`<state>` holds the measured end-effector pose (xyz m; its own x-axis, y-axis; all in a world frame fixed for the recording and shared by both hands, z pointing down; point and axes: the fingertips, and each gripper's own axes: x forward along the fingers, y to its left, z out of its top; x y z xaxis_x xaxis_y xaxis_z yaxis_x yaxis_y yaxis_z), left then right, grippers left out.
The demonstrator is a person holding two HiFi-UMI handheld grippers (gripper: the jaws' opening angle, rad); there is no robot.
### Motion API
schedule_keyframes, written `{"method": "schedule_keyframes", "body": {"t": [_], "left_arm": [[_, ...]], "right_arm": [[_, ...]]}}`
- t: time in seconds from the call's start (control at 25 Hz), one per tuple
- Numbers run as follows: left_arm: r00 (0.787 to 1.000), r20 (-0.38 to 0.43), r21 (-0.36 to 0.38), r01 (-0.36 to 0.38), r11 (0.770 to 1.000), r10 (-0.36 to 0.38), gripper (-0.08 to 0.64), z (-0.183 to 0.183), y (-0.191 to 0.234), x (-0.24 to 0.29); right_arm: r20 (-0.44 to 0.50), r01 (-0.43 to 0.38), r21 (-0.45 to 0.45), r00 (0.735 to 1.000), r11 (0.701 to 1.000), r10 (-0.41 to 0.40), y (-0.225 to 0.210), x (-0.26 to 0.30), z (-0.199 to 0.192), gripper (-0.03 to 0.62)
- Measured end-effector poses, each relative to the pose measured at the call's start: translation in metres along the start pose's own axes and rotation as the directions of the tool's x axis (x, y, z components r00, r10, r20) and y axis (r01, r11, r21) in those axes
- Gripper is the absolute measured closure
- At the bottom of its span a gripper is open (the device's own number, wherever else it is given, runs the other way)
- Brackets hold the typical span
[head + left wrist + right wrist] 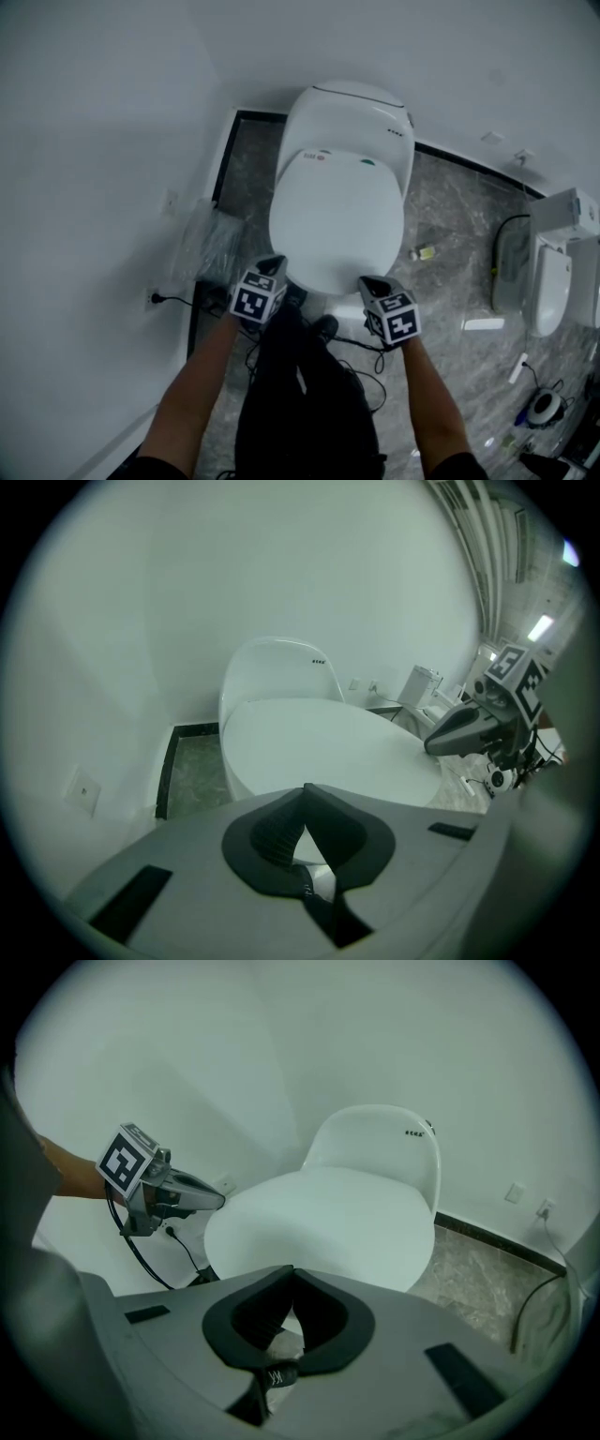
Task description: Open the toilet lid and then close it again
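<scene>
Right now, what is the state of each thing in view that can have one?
Lid: down, closed.
Left gripper: shut, empty, at the lid's front edge.
Right gripper: shut, empty, at the lid's front edge.
Plug: in the wall socket.

The toilet lid (336,217) in front of you is white, smooth and oval. It lies shut, flat down on the toilet (361,117), its rounded front edge towards you.
</scene>
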<state>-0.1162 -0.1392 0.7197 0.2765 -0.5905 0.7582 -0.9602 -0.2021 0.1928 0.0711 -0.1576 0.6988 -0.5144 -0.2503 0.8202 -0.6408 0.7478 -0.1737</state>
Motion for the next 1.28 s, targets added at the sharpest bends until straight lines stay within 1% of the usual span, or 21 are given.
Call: {"method": "schedule_keyframes", "body": {"t": [0.2, 0.8, 1.28], "left_arm": [[1.0, -0.023, -0.011, 0.0, 1.0, 0.0, 0.552, -0.02, 0.0, 0.012], [0.998, -0.067, -0.027, -0.02, 0.999, 0.018, 0.552, -0.068, 0.005, 0.049], [0.994, -0.1, -0.031, -0.049, 0.998, 0.046, 0.552, -0.093, 0.012, 0.077]], "right_arm": [[-0.036, -0.01, 0.03, 0.999, 1.0, 0.012, 0.003, 0.013, -0.017, 0.578], [-0.078, -0.01, 0.09, 0.997, 0.996, 0.017, 0.001, 0.057, -0.062, 0.578], [-0.134, 0.024, 0.138, 0.991, 0.99, -0.005, -0.006, 0.092, -0.088, 0.578]]}}
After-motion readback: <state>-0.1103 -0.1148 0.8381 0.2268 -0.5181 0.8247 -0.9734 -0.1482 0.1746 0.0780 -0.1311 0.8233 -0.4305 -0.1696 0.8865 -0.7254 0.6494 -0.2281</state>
